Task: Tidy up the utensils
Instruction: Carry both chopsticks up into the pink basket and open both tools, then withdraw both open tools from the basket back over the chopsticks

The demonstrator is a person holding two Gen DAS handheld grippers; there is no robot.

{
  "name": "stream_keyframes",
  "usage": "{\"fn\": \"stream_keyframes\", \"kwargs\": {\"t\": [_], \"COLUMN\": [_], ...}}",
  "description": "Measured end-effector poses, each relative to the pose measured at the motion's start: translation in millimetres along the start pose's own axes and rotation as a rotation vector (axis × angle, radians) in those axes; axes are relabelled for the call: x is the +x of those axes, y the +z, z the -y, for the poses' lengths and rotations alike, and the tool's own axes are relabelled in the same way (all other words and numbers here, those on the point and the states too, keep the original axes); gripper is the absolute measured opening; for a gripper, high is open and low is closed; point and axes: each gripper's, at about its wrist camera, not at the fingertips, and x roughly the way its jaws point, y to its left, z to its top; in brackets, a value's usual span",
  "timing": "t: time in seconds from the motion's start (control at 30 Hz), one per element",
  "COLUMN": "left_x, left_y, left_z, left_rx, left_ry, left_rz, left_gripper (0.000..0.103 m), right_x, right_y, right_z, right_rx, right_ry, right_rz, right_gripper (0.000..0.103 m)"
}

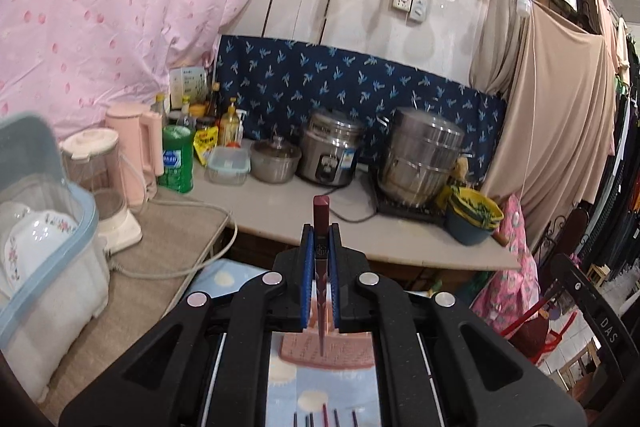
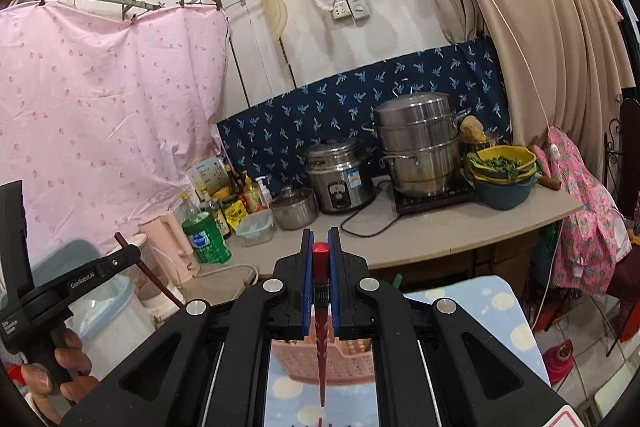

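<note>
While clamped shut, each gripper pinches one chopstick.

The left gripper is clamped on a dark maroon chopstick, which stands upright between its blue pads with the butt end poking out toward twelve o'clock. Below, toward six o'clock, a pink basket rests on a blue cloud-print cloth, with more chopsticks at the bottom edge. At one o'clock a steel steamer pot sits on the counter.
</note>
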Motion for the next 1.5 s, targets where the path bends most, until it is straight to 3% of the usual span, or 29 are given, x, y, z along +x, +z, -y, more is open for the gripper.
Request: {"fn": "stream_keyframes", "kwargs": {"t": [0.27, 0.53, 0.8, 0.93, 1.1, 1.33, 1.4, 1.5], "left_x": [52, 105, 132, 134, 126, 102, 92, 77], "left_y": [15, -20, -49, -58, -66, -80, -88, -101], "left_z": [4, -12, -26, -30, -33, -34, -33, -32], "left_rx": [0.024, -0.001, -0.035, -0.046, -0.044, -0.030, -0.026, -0.014], "left_ry": [0.029, 0.033, 0.026, 0.029, 0.045, 0.043, 0.045, 0.047], "left_rz": [0.023, -0.072, -0.135, -0.144, -0.144, -0.159, -0.166, -0.172], "left_gripper": [0.007, 0.007, 0.007, 0.008, 0.032, 0.038, 0.048, 0.049], "right_x": [70, 126, 153, 152, 137, 103, 90, 67], "right_y": [15, -31, -68, -76, -78, -87, -93, -105], "right_z": [-1, 11, 22, 25, 30, 32, 31, 29], "right_rx": [0.036, 0.041, 0.029, 0.036, 0.051, 0.053, 0.057, 0.052], "right_ry": [0.013, -0.004, -0.022, -0.032, -0.037, -0.034, -0.031, -0.031], "right_rz": [0.024, -0.068, -0.155, -0.164, -0.157, -0.173, -0.179, -0.186], "right_gripper": [0.007, 0.007, 0.007, 0.016, 0.039, 0.041, 0.041, 0.042]}}
